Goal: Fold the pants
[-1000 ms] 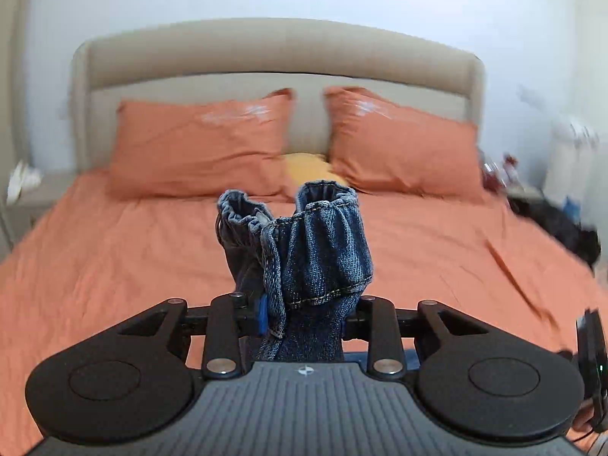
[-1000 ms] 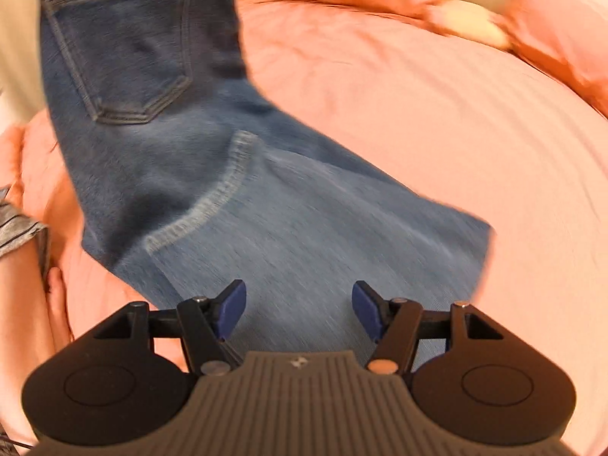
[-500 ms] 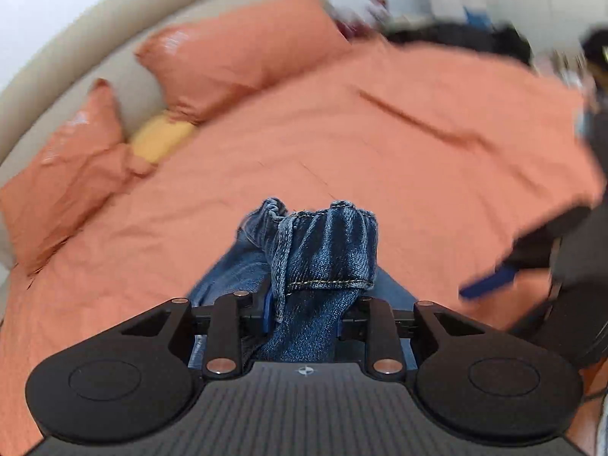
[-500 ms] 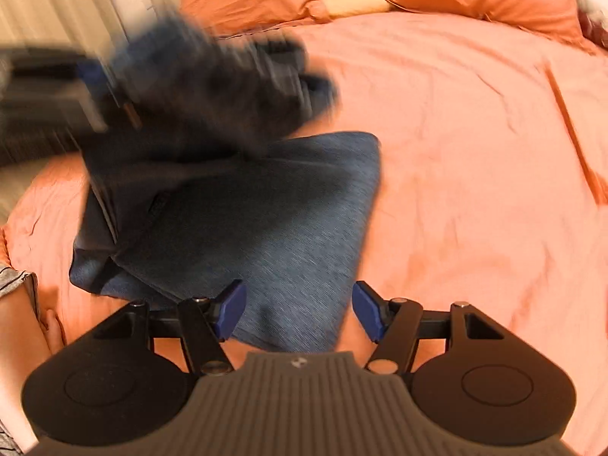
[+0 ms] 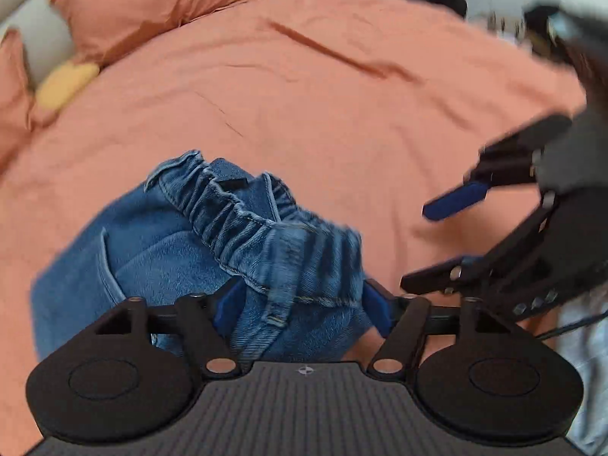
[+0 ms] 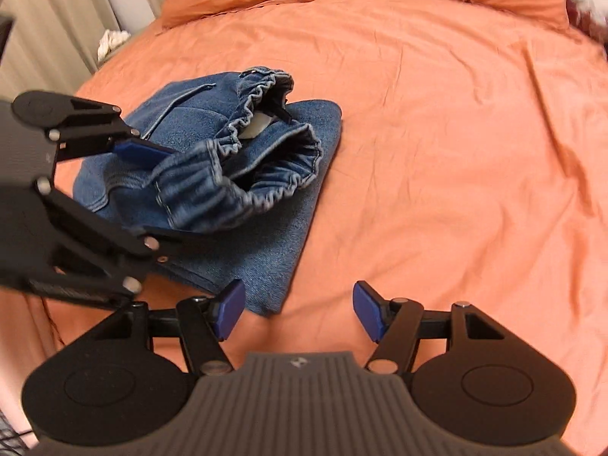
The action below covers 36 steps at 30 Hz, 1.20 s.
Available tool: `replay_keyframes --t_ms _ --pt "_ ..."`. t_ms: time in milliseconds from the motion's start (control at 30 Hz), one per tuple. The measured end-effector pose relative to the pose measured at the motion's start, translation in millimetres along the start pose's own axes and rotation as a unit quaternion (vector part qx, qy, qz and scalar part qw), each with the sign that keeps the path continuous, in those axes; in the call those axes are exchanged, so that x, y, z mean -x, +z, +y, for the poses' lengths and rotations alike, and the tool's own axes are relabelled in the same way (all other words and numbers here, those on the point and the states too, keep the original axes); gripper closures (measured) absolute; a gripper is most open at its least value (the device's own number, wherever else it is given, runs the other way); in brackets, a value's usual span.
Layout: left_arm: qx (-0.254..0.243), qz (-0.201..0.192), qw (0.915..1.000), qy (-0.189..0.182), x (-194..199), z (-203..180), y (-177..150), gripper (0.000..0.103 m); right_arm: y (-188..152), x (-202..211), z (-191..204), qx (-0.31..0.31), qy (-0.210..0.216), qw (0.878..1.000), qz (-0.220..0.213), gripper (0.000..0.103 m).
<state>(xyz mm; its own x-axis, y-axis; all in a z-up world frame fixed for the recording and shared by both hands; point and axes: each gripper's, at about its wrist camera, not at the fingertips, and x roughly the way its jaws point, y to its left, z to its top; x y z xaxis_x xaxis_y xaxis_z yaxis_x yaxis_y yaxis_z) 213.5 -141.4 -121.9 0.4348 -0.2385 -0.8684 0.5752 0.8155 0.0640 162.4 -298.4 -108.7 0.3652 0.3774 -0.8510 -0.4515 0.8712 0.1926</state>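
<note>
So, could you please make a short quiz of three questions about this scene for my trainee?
1. True or false: the jeans lie on a white sheet.
2. Which is between the pads of the left hand-held gripper? A) waistband B) pillow C) nothing
3. Fill in: the right hand-held gripper holds ____.

Key: 1. False, the sheet is orange. 2. A, the elastic waistband is between the pads while its jaws are opening. 3. Nothing; its jaws stand apart over the sheet.
</note>
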Motion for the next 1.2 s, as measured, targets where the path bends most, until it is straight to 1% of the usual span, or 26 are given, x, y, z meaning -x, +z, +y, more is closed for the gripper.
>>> replay_keyframes --t_ms 67,133,167,267,333,400,467,533,633,733,767,833,867,900,933,1000,1100,1167,1200 --pt "0.021 -0.012 0.9995 -0.019 13 12 -3 0.024 2 9 1 0.003 0.0 1.0 -0.003 0.043" --pt "0.021 -0.024 0.9993 -0.019 29 20 -7 0.024 5 17 2 -0.003 0.006 1.0 -0.009 0.043" --pt "0.014 -0.026 0.9995 -0.014 36 23 -12 0.024 8 20 4 -0.009 0.012 1.0 -0.014 0.043" --pt "-0.012 -0.024 0.9994 0.021 51 35 -28 0.024 20 27 10 -0.037 0.033 0.998 -0.027 0.043" --pt "-0.017 -0.012 0.9987 0.046 55 49 -42 0.024 32 25 16 -0.056 0.048 0.997 -0.034 0.044" --pt "-0.007 0.005 0.9979 0.064 56 67 -60 0.024 44 20 22 -0.073 0.055 0.995 -0.036 0.046" --pt "0.007 0.025 0.9963 0.082 54 81 -80 0.024 56 12 31 -0.08 0.051 0.995 -0.033 0.047" --pt "0.021 0.054 0.9938 0.095 49 97 -96 0.024 67 2 36 -0.083 0.04 0.995 -0.027 0.047" --pt "0.047 0.088 0.9914 0.085 42 113 -119 0.024 76 -10 38 -0.092 0.021 0.996 -0.013 0.047" --pt "0.065 0.1 0.9904 0.071 34 123 -130 0.023 84 -27 28 -0.126 0.028 0.992 0.005 0.047" --pt "0.066 0.11 0.9891 0.073 29 124 -132 0.026 84 -31 23 -0.14 0.031 0.99 0.012 0.047" --pt "0.052 0.141 0.9836 0.1 17 123 -135 0.039 85 -40 18 -0.166 0.03 0.985 0.025 0.048" --pt "0.043 0.15 0.9815 0.111 14 122 -135 0.051 85 -44 15 -0.181 0.039 0.982 0.029 0.061" --pt "0.044 0.151 0.9816 0.109 16 123 -135 0.065 86 -44 14 -0.193 0.047 0.98 0.03 0.066" --pt "0.05 0.15 0.9819 0.105 20 124 -134 0.067 88 -42 16 -0.191 0.044 0.98 0.029 0.067" --pt "0.058 0.142 0.9828 0.103 29 127 -131 0.076 95 -29 26 -0.155 0.036 0.987 0.011 0.073" --pt "0.054 0.14 0.9832 0.104 38 131 -132 0.08 102 -7 46 -0.098 0.034 0.995 -0.006 0.079" --pt "0.044 0.147 0.9832 0.099 39 133 -134 0.082 101 -1 58 -0.055 0.021 0.998 -0.006 0.081" --pt "0.047 0.153 0.9827 0.093 38 137 -135 0.083 98 -1 61 -0.041 0.011 0.999 -0.001 0.082"
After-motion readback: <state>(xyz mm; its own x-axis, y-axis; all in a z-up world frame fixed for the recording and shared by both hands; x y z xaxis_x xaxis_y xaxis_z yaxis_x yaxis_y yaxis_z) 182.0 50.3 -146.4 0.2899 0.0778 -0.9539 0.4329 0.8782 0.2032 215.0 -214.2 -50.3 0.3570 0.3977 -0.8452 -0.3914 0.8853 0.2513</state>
